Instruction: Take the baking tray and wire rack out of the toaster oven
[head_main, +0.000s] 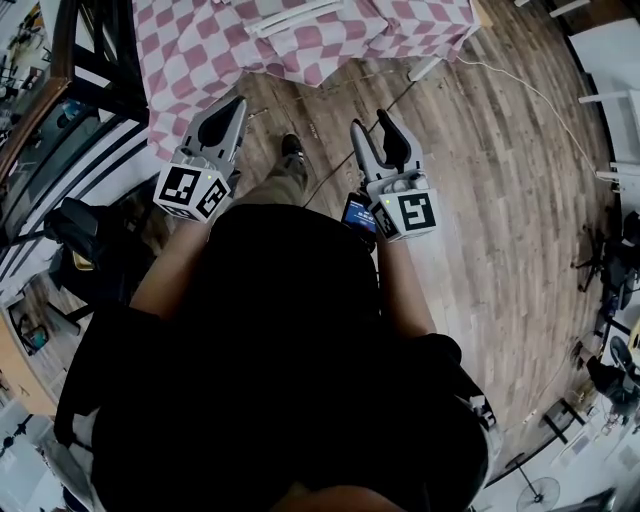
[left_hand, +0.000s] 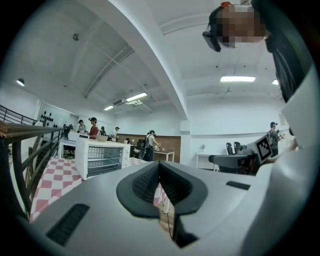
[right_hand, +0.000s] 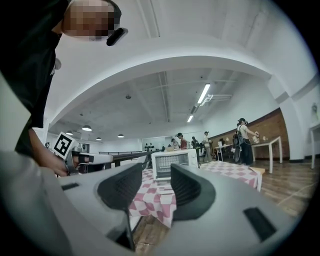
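Observation:
The white toaster oven stands on a table under a pink-and-white checked cloth, some way ahead of both grippers. Seen in the right gripper view, the oven has its glass door closed, and only faint horizontal lines show behind it; tray and rack cannot be told apart. My left gripper is held level short of the table edge, its jaws shut with nothing between them. My right gripper is beside it over the wooden floor, and its jaws stand open and empty.
The checked table fills the top of the head view, with wooden floor below and to the right. A white cable runs across the floor. A dark railing stands at the left. Several people and white tables are far behind.

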